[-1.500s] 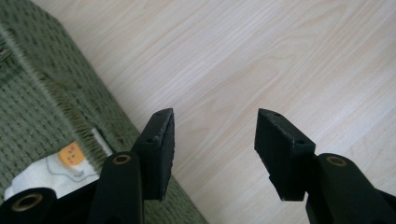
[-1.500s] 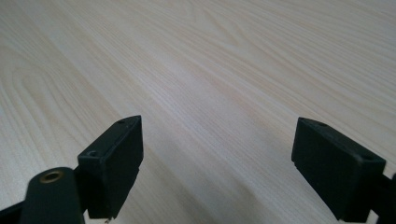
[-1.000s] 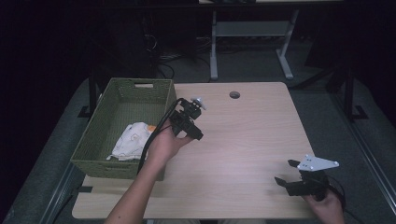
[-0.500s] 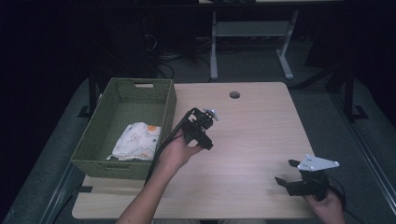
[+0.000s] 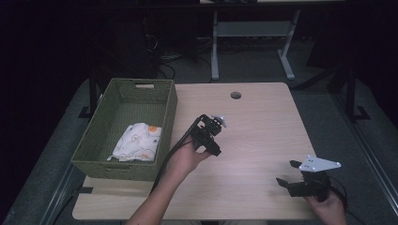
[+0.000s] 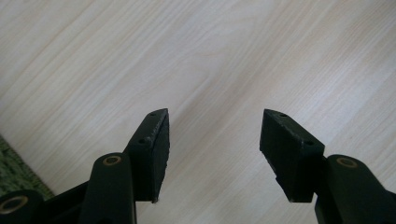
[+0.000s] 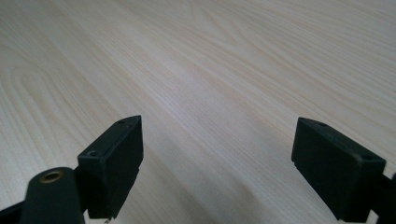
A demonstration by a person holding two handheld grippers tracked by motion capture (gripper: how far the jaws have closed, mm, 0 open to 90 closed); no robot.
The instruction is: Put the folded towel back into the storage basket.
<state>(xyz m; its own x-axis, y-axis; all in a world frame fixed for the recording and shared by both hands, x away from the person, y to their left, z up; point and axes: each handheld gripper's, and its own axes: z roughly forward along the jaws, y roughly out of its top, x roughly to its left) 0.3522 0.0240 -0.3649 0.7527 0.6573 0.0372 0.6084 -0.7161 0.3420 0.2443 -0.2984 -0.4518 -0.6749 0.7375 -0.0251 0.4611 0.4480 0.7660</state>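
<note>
A table (image 5: 263,140) fills the centre of the frame. A basket (image 5: 141,91) stands on its left part, with a folded cloth (image 5: 136,142) inside, toward the lower end. The left gripper (image 5: 217,125) is just right of the basket; the right gripper (image 5: 287,174) sits at lower right. A desk frame (image 5: 253,42) stands at upper centre, behind the table.
</note>
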